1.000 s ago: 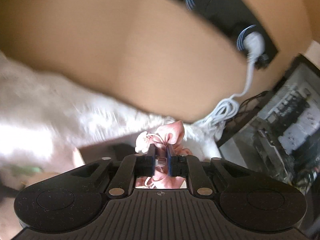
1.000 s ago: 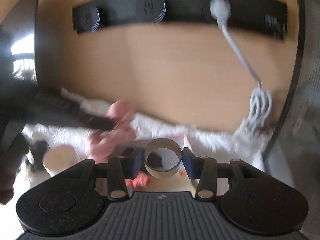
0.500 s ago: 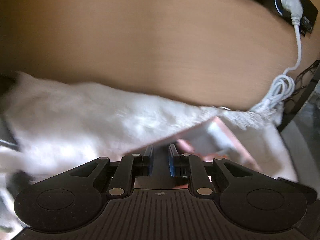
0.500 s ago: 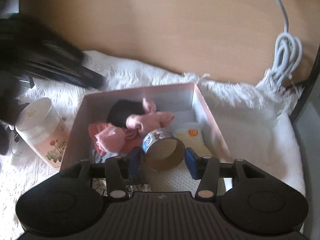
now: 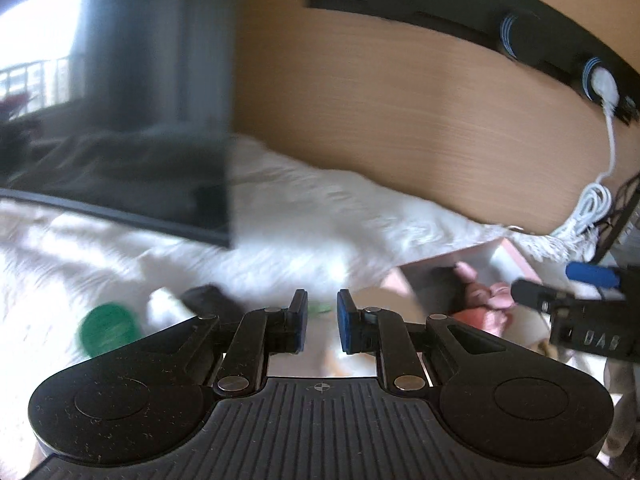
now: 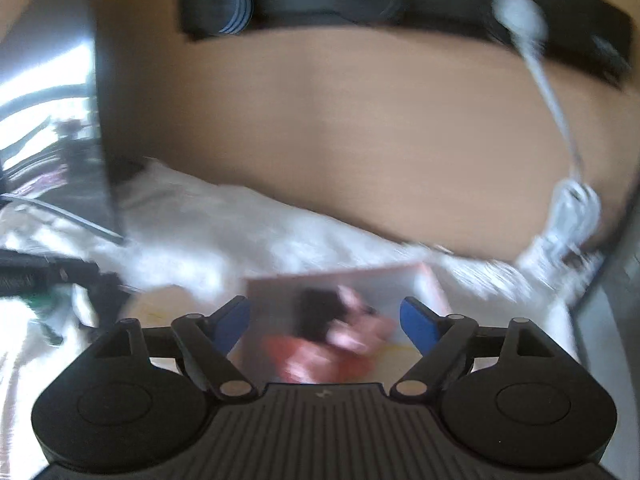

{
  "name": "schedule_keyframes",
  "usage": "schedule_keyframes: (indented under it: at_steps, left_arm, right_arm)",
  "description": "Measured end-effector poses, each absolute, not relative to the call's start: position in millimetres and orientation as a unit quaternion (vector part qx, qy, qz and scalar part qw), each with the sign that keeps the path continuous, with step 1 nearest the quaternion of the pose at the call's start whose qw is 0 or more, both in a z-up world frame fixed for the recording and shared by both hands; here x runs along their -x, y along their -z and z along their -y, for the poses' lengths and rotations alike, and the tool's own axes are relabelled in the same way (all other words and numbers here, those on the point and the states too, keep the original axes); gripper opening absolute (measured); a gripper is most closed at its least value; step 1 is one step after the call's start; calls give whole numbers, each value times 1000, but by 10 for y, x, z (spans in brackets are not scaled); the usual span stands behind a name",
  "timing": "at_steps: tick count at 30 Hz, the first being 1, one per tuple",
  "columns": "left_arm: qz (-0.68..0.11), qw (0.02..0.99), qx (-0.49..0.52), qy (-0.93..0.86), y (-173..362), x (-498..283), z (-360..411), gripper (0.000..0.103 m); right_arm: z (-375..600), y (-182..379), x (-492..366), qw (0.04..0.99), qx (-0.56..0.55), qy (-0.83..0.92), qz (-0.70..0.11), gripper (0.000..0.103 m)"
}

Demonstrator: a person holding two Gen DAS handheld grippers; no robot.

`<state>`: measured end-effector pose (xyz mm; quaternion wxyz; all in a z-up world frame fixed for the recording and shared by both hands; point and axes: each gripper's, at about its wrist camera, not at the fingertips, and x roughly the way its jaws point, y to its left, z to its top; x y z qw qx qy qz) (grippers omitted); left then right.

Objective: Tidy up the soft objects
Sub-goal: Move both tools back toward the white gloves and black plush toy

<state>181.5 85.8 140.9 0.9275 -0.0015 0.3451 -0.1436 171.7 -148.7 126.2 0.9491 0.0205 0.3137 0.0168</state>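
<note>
In the left wrist view, our left gripper (image 5: 322,326) shows a narrow gap with nothing in it; the pink plush toy it pinched a second ago now lies in the pink-walled cardboard box (image 5: 516,252) at right, on the white fringed cloth (image 5: 312,216). In the right wrist view, our right gripper (image 6: 322,324) has just been opening, jaws wide and empty above the box, the cardboard tape roll gone from between them.

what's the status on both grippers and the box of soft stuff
Left gripper nearly closed, nothing between the pads. Right gripper jaws just opened wide, empty, over the pink box. Pink soft toy lies inside. Nothing blocking the box.
</note>
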Motion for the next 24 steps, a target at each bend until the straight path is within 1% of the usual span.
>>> schedule_keyframes:
  at_steps: [7, 10, 13, 18, 22, 24]
  left_arm:
    - [-351, 929, 63, 97, -1257, -1602, -1782, 17]
    - [-358, 925, 108, 71, -1049, -1455, -2282, 17]
    - [-378, 911, 160, 47, -724, -1325, -2735, 17]
    - [-397, 891, 216, 31, -380, -1150, -3114, 17]
    - [-400, 887, 228, 39, -276, -1088, -3248, 17]
    - [-400, 886, 231, 42, -239, -1079, -3281, 17]
  right_arm:
    - [566, -1423, -1956, 939, 16, -113, -326, 83]
    - [164, -1378, -2060, 928, 34, -149, -341, 83]
    - [-208, -1304, -2127, 917, 62, -177, -353, 83]
    - [-799, -970, -2220, 888, 141, -222, -377, 83]
    - [-1127, -606, -2288, 876, 204, -222, -376, 83]
    - [-1249, -448, -2327, 873, 225, -218, -375, 80]
